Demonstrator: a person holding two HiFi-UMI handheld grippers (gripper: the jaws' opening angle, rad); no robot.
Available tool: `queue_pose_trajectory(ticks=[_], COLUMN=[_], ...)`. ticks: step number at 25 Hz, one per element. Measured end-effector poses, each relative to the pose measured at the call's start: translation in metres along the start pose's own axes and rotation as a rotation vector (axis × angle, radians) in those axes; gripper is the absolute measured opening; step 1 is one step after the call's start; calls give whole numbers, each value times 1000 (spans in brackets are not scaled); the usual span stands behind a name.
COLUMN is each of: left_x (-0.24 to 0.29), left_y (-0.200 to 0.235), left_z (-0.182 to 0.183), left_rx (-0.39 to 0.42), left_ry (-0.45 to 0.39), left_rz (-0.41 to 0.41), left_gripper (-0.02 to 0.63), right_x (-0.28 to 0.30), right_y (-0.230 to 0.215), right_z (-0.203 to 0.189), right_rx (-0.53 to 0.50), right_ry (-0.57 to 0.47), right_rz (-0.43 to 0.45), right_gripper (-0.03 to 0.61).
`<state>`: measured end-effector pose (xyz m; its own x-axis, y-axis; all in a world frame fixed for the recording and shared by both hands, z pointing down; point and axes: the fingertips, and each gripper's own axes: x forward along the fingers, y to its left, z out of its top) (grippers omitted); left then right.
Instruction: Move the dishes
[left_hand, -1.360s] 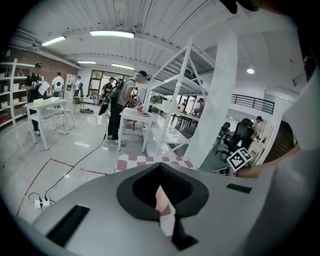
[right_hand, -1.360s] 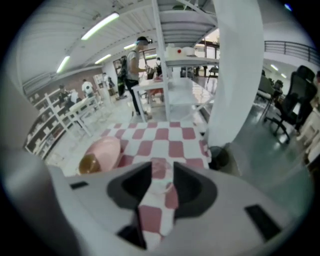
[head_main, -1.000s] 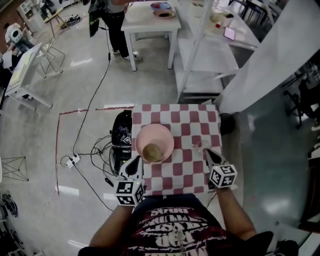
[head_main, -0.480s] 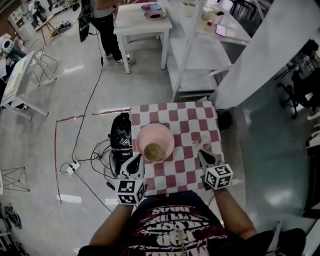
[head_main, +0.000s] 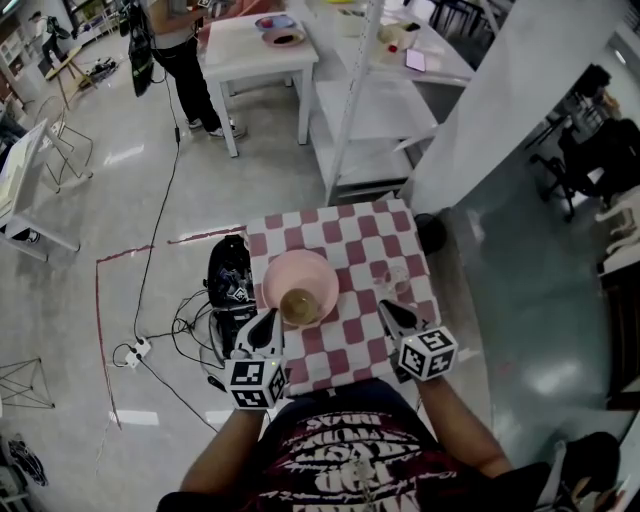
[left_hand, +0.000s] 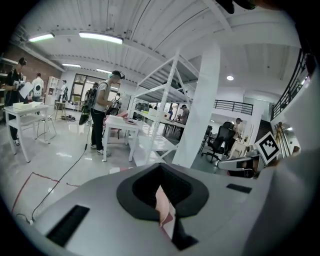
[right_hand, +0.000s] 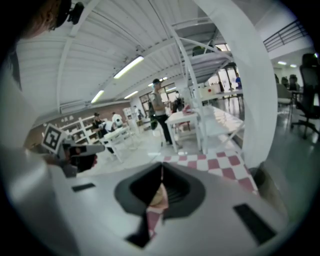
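A pink plate (head_main: 300, 268) lies left of centre on a small table with a red-and-white checked cloth (head_main: 345, 235). A small brownish bowl (head_main: 299, 305) sits on the plate's near part. My left gripper (head_main: 267, 320) is at the table's front left, its tip just short of the plate's near rim, jaws together. My right gripper (head_main: 385, 308) is at the front right over the cloth, apart from the plate, jaws together too. In both gripper views only a thin slit shows between the jaws, with slivers of pink and checked cloth. A faint clear glass (head_main: 392, 277) stands beyond the right gripper.
A black bag (head_main: 228, 280) and cables lie on the floor left of the table. Behind it stand a white shelf rack (head_main: 370, 110) and a wide white pillar (head_main: 500, 100). Farther back, a person (head_main: 165, 40) stands beside a white table (head_main: 255, 50) that carries dishes.
The head view has swung, so the table sits higher and further left in the frame. Both grippers keep their places by the table's front edge; the right one has edged inward.
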<state>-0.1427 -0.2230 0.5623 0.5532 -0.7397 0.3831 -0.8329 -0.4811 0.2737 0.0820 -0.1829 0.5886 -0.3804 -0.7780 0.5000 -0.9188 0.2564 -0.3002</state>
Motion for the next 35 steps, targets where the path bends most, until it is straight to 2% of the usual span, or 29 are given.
queue_pose_trajectory(ticks=[7, 18, 24, 35], left_x=[-3, -5, 4, 19], left_y=[5, 14, -6, -65], left_z=[-2, 6, 2, -5], left_rx=[0, -41, -56, -59], left_ry=[-1, -20, -26, -36], left_rz=[-17, 42, 102, 227], left_gripper=[25, 25, 25, 25], right_x=[-6, 4, -1, -14], right_y=[9, 22, 6, -49], right_z=[4, 17, 19, 14], right_rx=[4, -54, -112, -149], right_ry=[-10, 5, 26, 45], right_rz=[-7, 60, 127, 256], right_gripper=[35, 35, 35, 35])
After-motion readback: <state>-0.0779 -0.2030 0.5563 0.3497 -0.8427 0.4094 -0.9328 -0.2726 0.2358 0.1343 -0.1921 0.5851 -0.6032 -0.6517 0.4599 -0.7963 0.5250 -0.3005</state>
